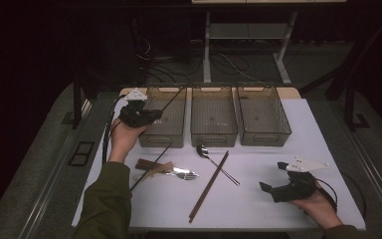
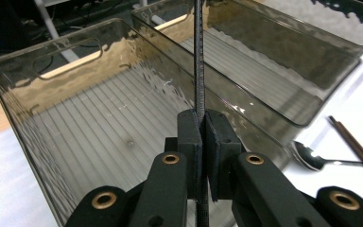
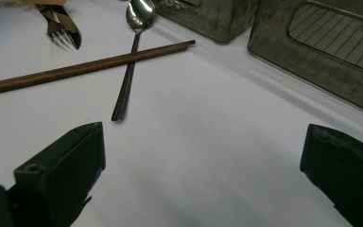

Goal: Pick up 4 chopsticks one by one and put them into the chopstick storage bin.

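The left claw is clenching a thin black chopstick, its pads pressing the stick from both sides. In the high view the claw is hovering over the near left corner of the left bin, and the chopstick is slanting from the claw up toward the bin's far right corner, with its lower length running down over the worktop to the near left. In the left gripper view the chopstick is rising straight from between the shut pads above the ribbed floor of the left bin.

The right claw is resting released at the near right of the worktop, jaws standing wide apart with nothing between them. Ahead of it, a brown chopstick is lying across the handle of a spoon.
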`<state>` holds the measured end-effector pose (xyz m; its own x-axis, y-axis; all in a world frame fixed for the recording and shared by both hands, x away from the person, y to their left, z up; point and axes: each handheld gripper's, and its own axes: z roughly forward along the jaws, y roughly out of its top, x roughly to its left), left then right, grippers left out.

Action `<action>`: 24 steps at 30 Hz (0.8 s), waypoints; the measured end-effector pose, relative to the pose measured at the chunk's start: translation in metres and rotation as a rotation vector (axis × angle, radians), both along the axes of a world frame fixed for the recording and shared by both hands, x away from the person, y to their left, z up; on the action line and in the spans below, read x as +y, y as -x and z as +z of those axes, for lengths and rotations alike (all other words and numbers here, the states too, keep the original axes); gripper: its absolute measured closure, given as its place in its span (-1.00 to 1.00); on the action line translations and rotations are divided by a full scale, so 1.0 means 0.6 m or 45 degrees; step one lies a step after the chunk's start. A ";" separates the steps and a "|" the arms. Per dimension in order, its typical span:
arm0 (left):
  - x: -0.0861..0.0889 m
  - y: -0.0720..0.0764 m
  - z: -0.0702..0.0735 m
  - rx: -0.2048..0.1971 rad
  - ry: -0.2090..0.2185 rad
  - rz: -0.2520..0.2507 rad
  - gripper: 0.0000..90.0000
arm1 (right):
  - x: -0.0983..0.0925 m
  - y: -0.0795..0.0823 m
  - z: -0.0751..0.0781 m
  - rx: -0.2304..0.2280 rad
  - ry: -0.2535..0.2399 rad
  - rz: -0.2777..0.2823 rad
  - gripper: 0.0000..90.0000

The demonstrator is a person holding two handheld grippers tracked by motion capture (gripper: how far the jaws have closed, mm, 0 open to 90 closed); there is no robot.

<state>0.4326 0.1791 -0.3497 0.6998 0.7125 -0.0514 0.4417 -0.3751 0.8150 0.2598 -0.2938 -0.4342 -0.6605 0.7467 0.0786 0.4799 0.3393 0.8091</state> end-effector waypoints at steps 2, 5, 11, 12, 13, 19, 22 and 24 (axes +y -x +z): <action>-0.003 -0.009 0.000 0.002 -0.031 0.012 0.89 | 0.000 0.000 0.000 0.000 0.000 0.000 -0.98; -0.004 -0.022 -0.004 0.006 -0.044 0.028 0.89 | 0.000 0.000 0.000 -0.001 -0.001 0.000 -0.98; 0.006 -0.045 -0.018 0.013 -0.049 0.083 0.89 | -0.001 0.000 0.000 0.002 -0.002 0.002 -0.98; 0.008 -0.048 -0.020 0.016 -0.051 0.098 0.89 | -0.001 0.000 0.000 0.002 -0.003 0.002 -0.98; 0.011 -0.051 -0.023 0.019 -0.047 0.115 0.89 | 0.000 0.000 0.000 0.001 -0.002 0.003 -0.98; 0.015 -0.060 -0.038 0.056 -0.030 0.161 0.88 | 0.000 0.001 0.001 0.001 -0.004 0.006 -0.98; 0.012 -0.062 -0.043 0.078 -0.044 0.173 0.88 | 0.000 0.001 0.000 0.001 -0.004 0.006 -0.98; 0.012 -0.064 -0.048 0.094 -0.051 0.175 0.88 | 0.000 0.001 0.000 0.000 -0.003 0.006 -0.98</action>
<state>0.4712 0.1864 -0.3782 0.5912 0.8036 -0.0690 0.5492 -0.3385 0.7641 0.2592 -0.2940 -0.4339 -0.6639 0.7434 0.0806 0.4784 0.3394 0.8099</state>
